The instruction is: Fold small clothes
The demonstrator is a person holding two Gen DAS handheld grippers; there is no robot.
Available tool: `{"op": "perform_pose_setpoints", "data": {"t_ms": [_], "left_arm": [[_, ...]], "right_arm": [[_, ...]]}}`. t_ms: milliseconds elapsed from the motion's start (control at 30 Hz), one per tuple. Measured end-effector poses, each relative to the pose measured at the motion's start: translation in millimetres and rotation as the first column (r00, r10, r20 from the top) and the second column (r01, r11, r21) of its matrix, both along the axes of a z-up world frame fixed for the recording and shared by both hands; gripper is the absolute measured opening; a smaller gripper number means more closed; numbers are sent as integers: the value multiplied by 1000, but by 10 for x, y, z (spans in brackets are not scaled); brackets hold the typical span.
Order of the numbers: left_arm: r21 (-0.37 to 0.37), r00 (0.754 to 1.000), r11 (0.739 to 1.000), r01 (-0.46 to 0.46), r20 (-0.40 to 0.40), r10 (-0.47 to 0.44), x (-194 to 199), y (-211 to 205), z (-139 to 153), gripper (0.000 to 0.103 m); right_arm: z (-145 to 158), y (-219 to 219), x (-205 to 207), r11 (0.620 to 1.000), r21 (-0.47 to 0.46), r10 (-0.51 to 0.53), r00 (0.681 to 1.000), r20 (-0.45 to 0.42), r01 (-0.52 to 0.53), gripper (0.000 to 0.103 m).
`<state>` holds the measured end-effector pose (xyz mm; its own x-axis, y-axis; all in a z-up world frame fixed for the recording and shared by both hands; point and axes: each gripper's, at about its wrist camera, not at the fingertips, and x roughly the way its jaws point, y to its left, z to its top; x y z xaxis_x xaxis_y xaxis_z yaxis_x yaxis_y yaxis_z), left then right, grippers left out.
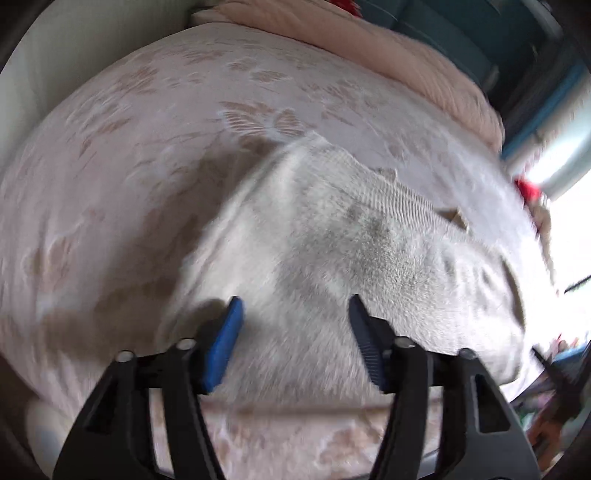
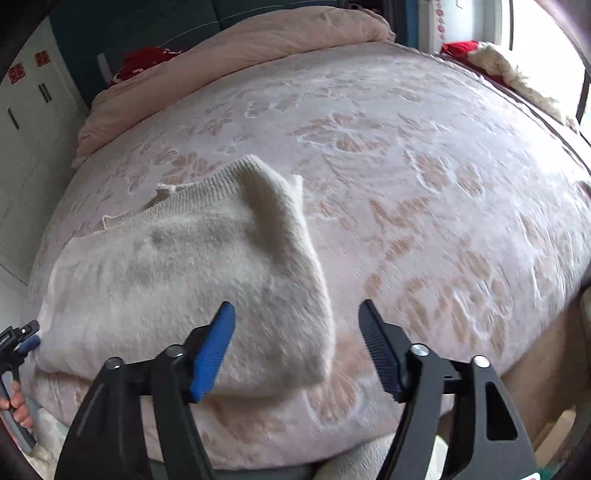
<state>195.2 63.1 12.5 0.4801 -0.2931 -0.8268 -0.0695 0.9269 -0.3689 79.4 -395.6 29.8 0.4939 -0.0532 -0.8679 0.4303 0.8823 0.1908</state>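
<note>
A fuzzy cream sweater (image 2: pixel 177 280) lies folded on the bed, its ribbed hem at the far side and one corner flap standing up. It also shows in the left wrist view (image 1: pixel 332 258), blurred. My left gripper (image 1: pixel 293 314) is open and empty just above the sweater's near edge. It also shows in the right wrist view (image 2: pixel 22 345) at the sweater's left edge. My right gripper (image 2: pixel 297 317) is open and empty over the sweater's near right corner.
The bed carries a pink floral cover (image 2: pixel 424 177). A rolled peach duvet (image 2: pixel 240 48) lies along the far side, with red items (image 2: pixel 144 61) beside it. White cupboards (image 2: pixel 26 122) stand at left, a bright window (image 2: pixel 546 22) at right.
</note>
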Motion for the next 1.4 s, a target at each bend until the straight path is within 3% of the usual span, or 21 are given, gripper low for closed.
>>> {"op": "perform_pose_setpoints", "data": {"t_ms": [67,200,267,300,333,367,400,467,533,600,667,700,733,800,900,967,1033,1133,1233,1300,1400], "left_arm": [[-102,997,992,-80,-13,79,-225,210,-24,70],[-200,978,959,-203,-99,186,-472,380,-268,78],[-287,969,929,-232,-156,194,-422,361,-424,78],[-323,960,911,-257,-194,202,-363,336,-507,78],[-345,954,896,-278,-210,215,-305,316,-551,66],[-348,953,894,-282,-210,219,-234,300,-560,47],[-338,951,899,-277,-228,208,-182,279,-556,16],[-349,949,891,-290,-229,218,-170,324,-450,14],[-319,958,910,-266,-191,214,-245,375,-254,12],[-278,962,928,-247,-184,201,-329,409,-211,11],[-258,954,936,-239,-242,177,-348,378,-410,11],[-255,946,935,-248,-272,177,-352,354,-549,12],[-274,945,927,-256,-274,180,-369,352,-613,14],[-293,951,921,-258,-246,189,-395,354,-571,20],[-278,957,931,-238,-232,176,-385,336,-492,36],[-283,957,927,-245,-221,186,-383,336,-465,45],[-298,955,915,-272,-200,219,-404,337,-460,64],[-299,947,902,-311,-176,268,-397,350,-458,70],[-312,937,886,-343,-179,300,-372,385,-521,68],[-308,933,884,-353,-191,306,-369,448,-545,54],[-312,937,888,-339,-200,288,-365,524,-577,46]], "right_arm": [[-173,-104,-194,992,121,-30,999,-25,33,73],[-548,-148,-268,930,359,-76,997,-16,77,74],[-600,-113,-175,909,410,-97,995,34,75,74],[-600,-92,-97,902,426,-104,993,60,69,67],[-582,-73,-40,900,430,-116,991,67,76,56],[-543,-54,2,898,431,-124,990,67,83,20],[-477,-58,33,893,444,-124,989,83,75,19],[-193,-82,-8,916,397,-123,982,141,57,17],[3,-117,-71,954,295,-93,985,145,46,15],[-143,-227,-112,969,241,-78,994,74,58,14],[-514,-302,-84,959,277,-48,998,-34,55,18],[-628,-300,-102,949,311,-38,998,-44,50,20],[-586,-304,-144,945,320,-58,998,-15,60,24],[-392,-311,-207,955,280,-106,994,-5,103,42],[81,-208,-268,985,68,-159,987,34,157,43],[349,21,-126,997,-17,-73,994,83,74,43],[467,439,168,996,-41,84,993,78,-81,40],[423,1168,729,948,-37,318,946,61,-316,29],[255,1767,1200,900,-37,435,900,21,-435,2],[94,2054,1488,885,-29,465,885,-18,-465,0],[-170,2286,1748,870,-35,487,868,-100,-492,0]]}}
